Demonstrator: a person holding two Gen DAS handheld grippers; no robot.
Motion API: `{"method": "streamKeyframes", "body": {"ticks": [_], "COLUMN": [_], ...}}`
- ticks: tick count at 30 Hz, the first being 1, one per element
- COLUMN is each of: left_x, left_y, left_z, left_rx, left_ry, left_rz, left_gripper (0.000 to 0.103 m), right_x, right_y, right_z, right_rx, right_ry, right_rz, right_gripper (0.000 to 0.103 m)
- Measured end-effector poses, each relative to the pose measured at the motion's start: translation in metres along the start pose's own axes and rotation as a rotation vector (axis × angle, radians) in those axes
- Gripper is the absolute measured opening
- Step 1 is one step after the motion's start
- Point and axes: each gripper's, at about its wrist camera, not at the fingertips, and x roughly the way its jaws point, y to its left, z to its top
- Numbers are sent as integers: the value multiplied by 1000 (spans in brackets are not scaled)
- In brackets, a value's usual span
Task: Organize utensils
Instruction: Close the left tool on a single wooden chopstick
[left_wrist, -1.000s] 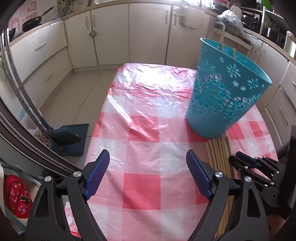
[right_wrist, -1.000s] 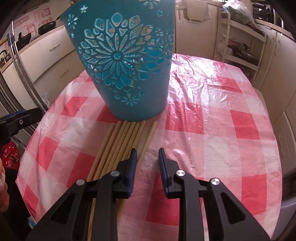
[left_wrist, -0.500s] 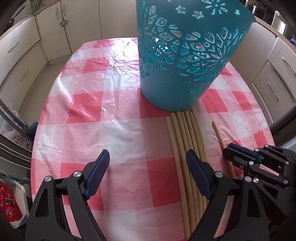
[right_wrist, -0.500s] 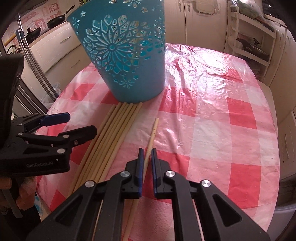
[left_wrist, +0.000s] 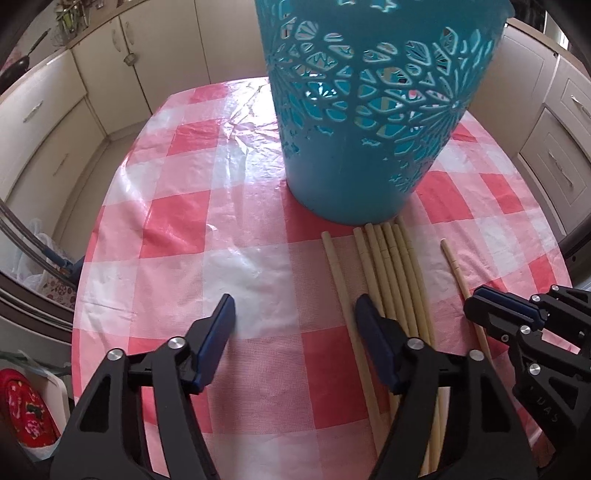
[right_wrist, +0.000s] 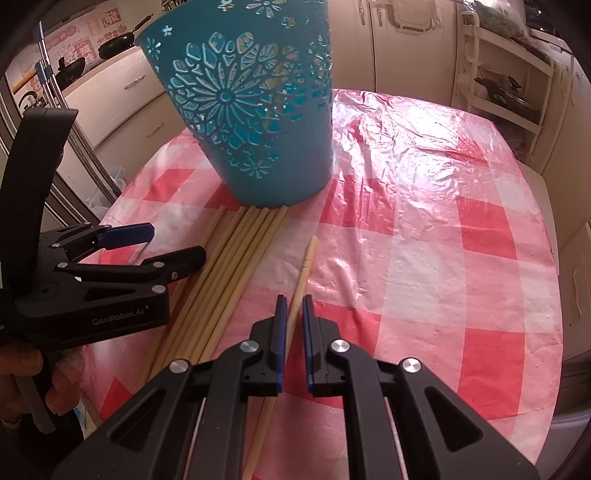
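Cream kitchen cabinets ring a table (left_wrist: 177, 236) under a pink checked plastic cloth. At left, the left tool (left_wrist: 293, 328) hangs wide open and holds nothing; its right finger overlaps the nearest sticks, probably lining up a pick. Ahead stands one teal basket (right_wrist: 258, 122), likely the sticks' destination. Six loose chopsticks (left_wrist: 388, 266) lie side by side, tips at its base, with a seventh, the lone chopstick (right_wrist: 304, 264), apart to the right. The right tool (right_wrist: 292, 306) straddles that one, jaws nearly closed; whether they grip it I cannot tell.
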Motion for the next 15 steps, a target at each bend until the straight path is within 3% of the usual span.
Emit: {"method": "streamKeyframes", "body": {"ticks": [2, 5, 7, 15], "left_x": [-2, -4, -5, 1], "left_y": [-5, -9, -9, 0], "left_z": [1, 1, 1, 7], "left_rx": [26, 43, 40, 16], "left_ry": [-10, -22, -16, 10], "left_rz": [-17, -55, -77, -115], "left_gripper": [38, 18, 12, 12], "right_x": [0, 2, 2, 5], "right_y": [0, 0, 0, 4], "right_z": [0, 1, 2, 5], "right_rx": [1, 4, 2, -27], "right_ry": [-5, -13, -16, -19], "right_rz": [-3, -11, -12, -36], "right_gripper": [9, 9, 9, 9]}}
